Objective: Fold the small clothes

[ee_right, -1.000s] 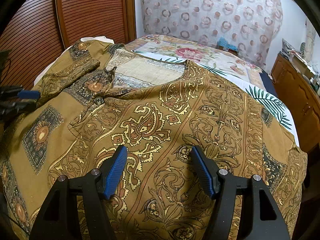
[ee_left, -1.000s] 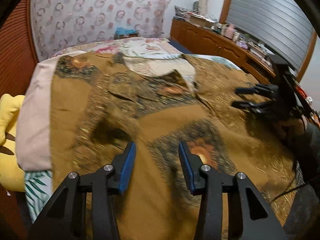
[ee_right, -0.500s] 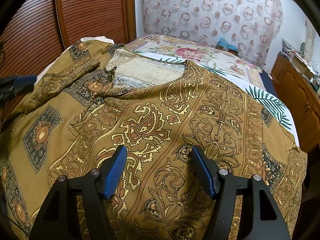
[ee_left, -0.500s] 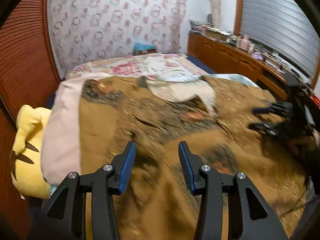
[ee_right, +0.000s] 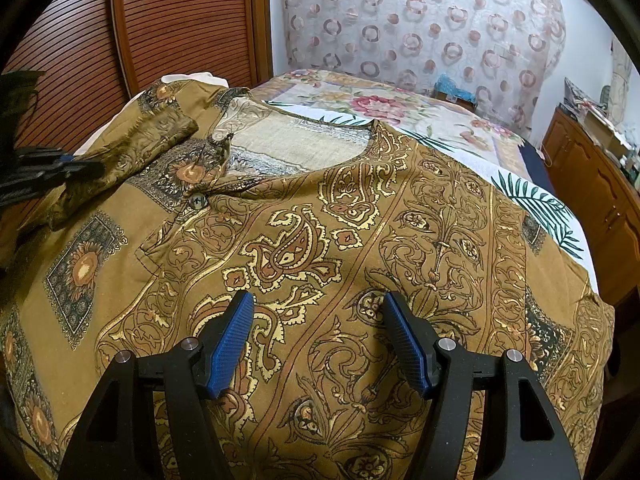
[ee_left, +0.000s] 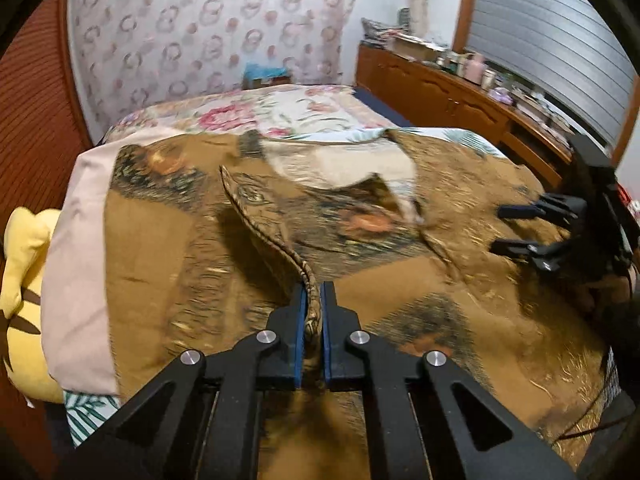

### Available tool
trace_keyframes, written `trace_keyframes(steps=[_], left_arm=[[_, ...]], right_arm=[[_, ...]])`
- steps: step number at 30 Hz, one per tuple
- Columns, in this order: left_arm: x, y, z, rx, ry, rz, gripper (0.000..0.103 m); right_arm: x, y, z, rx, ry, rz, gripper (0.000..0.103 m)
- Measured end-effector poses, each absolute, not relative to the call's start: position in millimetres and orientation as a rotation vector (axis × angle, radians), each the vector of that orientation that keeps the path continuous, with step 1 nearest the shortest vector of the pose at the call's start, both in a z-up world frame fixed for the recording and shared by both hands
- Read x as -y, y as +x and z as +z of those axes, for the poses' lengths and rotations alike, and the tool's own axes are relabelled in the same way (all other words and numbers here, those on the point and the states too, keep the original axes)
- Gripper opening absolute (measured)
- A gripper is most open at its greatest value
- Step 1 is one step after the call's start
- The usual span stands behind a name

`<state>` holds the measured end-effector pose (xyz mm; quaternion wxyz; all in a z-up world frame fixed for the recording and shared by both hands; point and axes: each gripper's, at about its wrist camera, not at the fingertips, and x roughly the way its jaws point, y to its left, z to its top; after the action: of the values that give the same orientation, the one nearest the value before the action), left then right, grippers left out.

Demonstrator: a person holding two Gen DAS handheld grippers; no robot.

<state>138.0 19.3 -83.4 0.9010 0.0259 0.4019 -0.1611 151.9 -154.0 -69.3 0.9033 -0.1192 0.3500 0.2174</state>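
Observation:
A brown shirt with gold paisley print (ee_right: 300,240) lies spread face up on the bed, its neckline toward the far side. My left gripper (ee_left: 314,288) is closing its jaws. Its blue pads press on a raised ridge of the shirt's sleeve (ee_left: 272,240), which runs away from the tips. In the right wrist view the left gripper (ee_right: 60,168) shows at the left edge, by the folded sleeve (ee_right: 132,152). My right gripper (ee_right: 318,336) hovers open over the shirt's front, nothing between its fingers. It also appears in the left wrist view as the right gripper (ee_left: 516,228).
A floral bedsheet (ee_left: 280,108) covers the bed beyond the shirt. A yellow plush toy (ee_left: 20,280) and a pink cloth (ee_left: 72,260) lie at the left edge. A wooden dresser (ee_left: 440,92) with clutter runs along the right. A slatted wooden door (ee_right: 180,20) stands behind.
The left jaws stood apart over the shirt and have now closed on a fold of its sleeve, lifting a ridge of fabric. The right gripper has not moved.

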Motion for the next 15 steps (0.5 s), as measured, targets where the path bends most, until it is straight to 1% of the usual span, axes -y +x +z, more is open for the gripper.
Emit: trace_keyframes(steps=[5,7,8,10,11,12,15], left_arm=[[1,123,-88,-0.834,0.107,-0.354,0.008],[5,119,-90,-0.84,0.122,-0.338,0.019],[5,117,-91,-0.838,0.12,-0.337,0.022],[4,112,-89,-0.822,0.113,-0.332,0.037],[2,111,-88,-0.815,0.11,-0.326,0.042],[1,108,-86,-0.804,0.103,-0.322,0.045],[-5,105,-80,-0.783,0.081,-0.318,0.045]], right_arm=[[154,152,-69,-0.724,-0.247,0.449,0.069],[154,152,-69,-0.724,-0.247,0.449,0.069],[154,152,-69,-0.724,-0.247,0.449,0.069],[154,152,-69,-0.724,-0.246,0.449,0.069],[155,152,-69,-0.724,-0.246,0.449,0.069],[154,152,-69,-0.724,-0.246,0.449,0.069],[154,152,-68,-0.724,-0.246,0.449,0.07]])
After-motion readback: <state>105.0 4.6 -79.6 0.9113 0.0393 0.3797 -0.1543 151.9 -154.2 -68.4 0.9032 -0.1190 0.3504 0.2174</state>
